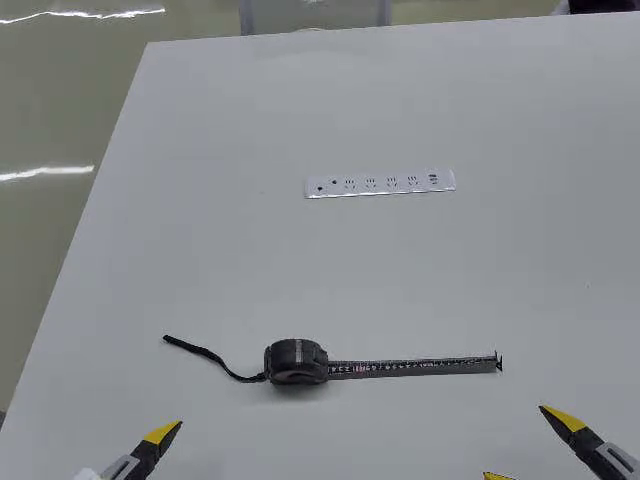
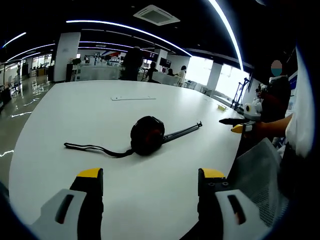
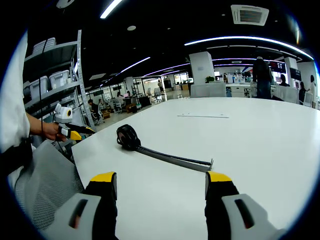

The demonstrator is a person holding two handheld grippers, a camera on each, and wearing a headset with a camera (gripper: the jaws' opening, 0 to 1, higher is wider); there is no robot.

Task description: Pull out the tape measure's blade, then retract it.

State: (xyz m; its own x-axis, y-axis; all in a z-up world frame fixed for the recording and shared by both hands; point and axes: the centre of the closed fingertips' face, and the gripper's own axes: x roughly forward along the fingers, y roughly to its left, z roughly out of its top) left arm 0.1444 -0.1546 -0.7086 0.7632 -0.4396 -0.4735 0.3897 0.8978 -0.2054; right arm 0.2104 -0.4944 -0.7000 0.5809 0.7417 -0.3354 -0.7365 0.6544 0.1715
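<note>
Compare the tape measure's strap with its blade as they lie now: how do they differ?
The strap is black and limp, curving away from the case toward the left in the head view; the blade is grey with printed marks, running straight out to the right. The strap ends loose, while the blade ends in a small hook. Both lie flat on the white table, joined to the case.

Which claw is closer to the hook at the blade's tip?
Right. The right claw is just short of the hook; the left claw faces the case, at the other end of the blade.
</note>
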